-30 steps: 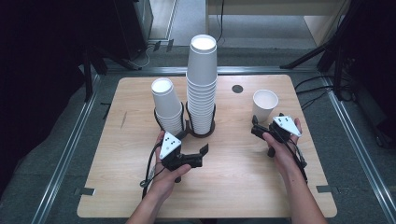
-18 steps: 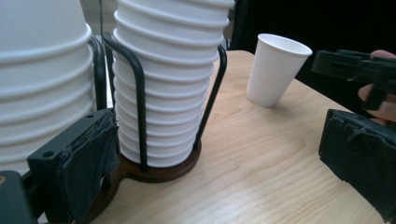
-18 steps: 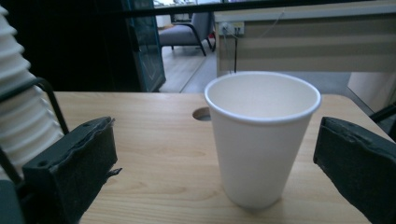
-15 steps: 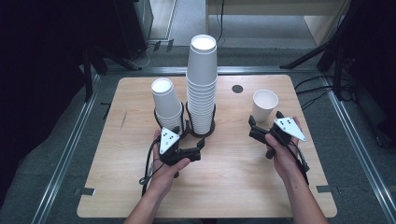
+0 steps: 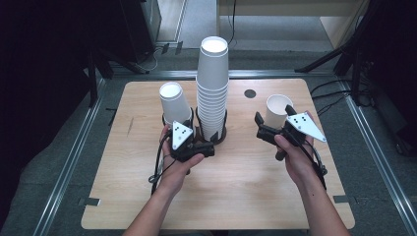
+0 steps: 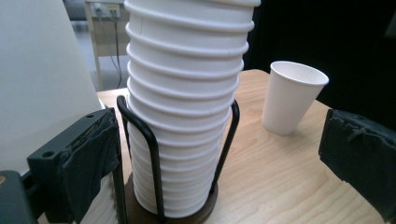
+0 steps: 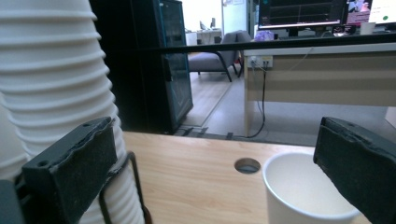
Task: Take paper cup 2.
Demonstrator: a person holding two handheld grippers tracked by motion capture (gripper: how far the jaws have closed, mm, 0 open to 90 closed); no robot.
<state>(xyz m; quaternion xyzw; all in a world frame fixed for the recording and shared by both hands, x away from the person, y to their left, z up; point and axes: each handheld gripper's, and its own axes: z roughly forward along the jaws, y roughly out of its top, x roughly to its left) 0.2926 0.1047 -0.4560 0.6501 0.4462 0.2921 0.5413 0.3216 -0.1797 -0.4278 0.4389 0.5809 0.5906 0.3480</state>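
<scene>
The right tool (image 5: 273,129) sits just near of the single paper cup (image 5: 278,110), which stands upright on the desk (image 5: 246,187) right of the tall cup stack (image 5: 212,88). Its jaws stand wide apart, the cup between and just beyond them in the right gripper view. To grasp well, the person should slide forward until both pads bracket the cup wall below the rim, then close gently so the thin paper does not crumple. The left tool (image 5: 196,147), jaws also spread, rests at the black wire holder (image 5: 216,137). Since half a second ago, the right tool has crept nearer the cup; the left has barely shifted.
</scene>
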